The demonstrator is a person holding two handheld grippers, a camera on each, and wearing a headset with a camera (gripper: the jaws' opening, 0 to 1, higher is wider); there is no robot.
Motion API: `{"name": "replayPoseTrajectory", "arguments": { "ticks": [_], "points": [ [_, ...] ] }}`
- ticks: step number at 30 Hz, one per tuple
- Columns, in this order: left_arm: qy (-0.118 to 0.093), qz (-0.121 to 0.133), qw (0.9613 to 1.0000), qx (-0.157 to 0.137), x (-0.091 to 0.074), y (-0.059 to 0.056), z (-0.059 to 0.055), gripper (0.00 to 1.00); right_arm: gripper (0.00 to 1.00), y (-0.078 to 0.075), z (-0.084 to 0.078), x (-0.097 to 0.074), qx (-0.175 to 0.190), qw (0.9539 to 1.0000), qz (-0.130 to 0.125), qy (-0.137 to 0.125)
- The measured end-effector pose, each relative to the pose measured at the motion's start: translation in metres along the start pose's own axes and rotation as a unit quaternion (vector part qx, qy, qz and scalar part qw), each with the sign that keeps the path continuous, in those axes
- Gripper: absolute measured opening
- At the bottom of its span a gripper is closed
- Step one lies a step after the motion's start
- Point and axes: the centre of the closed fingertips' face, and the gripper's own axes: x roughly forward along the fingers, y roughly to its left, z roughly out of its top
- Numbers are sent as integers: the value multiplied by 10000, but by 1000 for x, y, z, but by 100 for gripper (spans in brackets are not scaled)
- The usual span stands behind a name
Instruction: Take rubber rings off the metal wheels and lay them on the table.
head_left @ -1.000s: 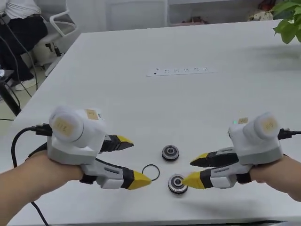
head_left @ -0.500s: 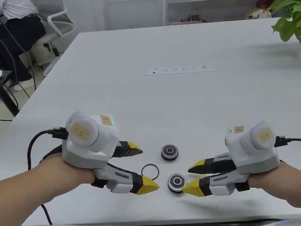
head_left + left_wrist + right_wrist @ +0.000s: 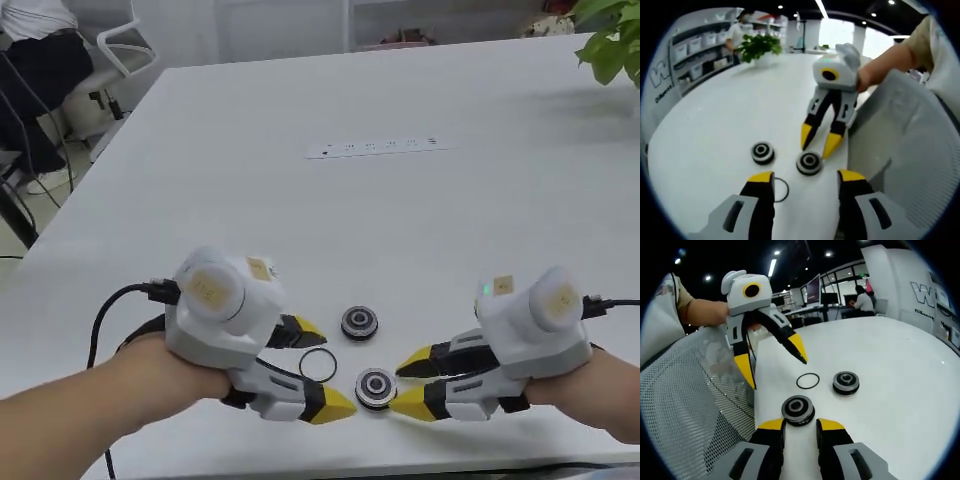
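Near metal wheel (image 3: 376, 387), rubber apparently on, between left gripper (image 3: 335, 369) and right gripper (image 3: 397, 384). Both pairs of jaws apart. Advised: clamp hub, peel rubber at rim.

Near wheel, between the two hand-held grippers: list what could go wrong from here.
1. The near wheel lies loose close to the front edge of the table; a nudge from the right hand-held gripper might skid it off.
2. The loose rubber ring lies beside the open left hand-held gripper, which could flick it away.
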Motion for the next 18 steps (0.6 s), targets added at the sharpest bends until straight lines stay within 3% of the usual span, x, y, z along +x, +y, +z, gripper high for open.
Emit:
{"name": "replayPoseTrajectory", "arguments": {
  "ticks": [18],
  "points": [
    [106,-242,9996,94,26,-10,1,36,18,-4,-4,3,-320,9995,4,45]
  ]
}}
